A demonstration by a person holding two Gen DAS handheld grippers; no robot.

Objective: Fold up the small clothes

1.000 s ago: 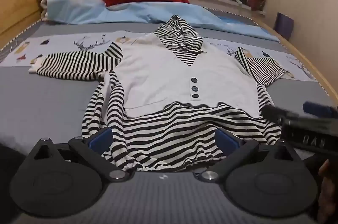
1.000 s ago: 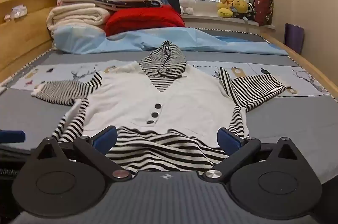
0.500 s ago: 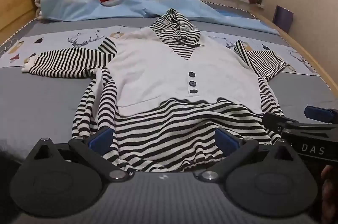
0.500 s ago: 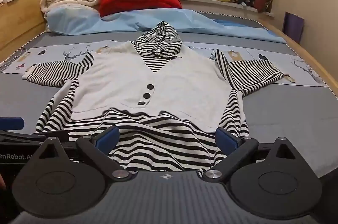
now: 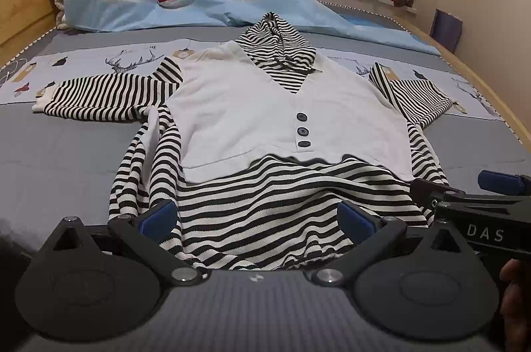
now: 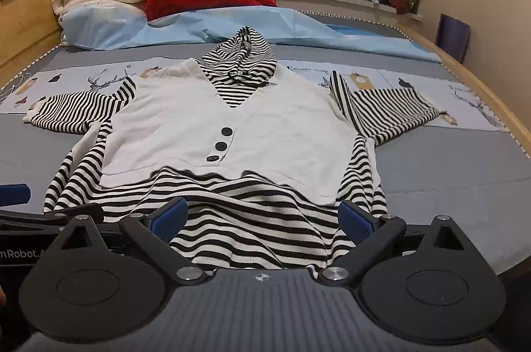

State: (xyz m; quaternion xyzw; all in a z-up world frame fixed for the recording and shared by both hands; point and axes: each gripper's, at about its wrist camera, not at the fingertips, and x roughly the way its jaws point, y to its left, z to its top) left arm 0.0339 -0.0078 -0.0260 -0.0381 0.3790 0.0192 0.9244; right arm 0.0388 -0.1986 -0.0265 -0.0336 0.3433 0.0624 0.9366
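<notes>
Clearly soft and light, the hooded top (image 5: 265, 119) lies spread flat on the bed (image 5: 59, 159), front up. Both the left gripper (image 5: 255, 216) and right gripper (image 6: 262, 216) gape wide at its limp striped hem (image 6: 245, 239), probably the best hold.

Over the last second both cameras sit higher above the bed (image 5: 66, 159) and look down more steeply. The striped hooded top (image 5: 285, 119) now shows more of its lower striped panel. The top's hem (image 5: 265, 262) is bunched and raised between the wide-apart jaws of the left gripper (image 5: 255, 216). The right gripper (image 6: 262, 216) is closer to the hem, jaws wide apart.
</notes>
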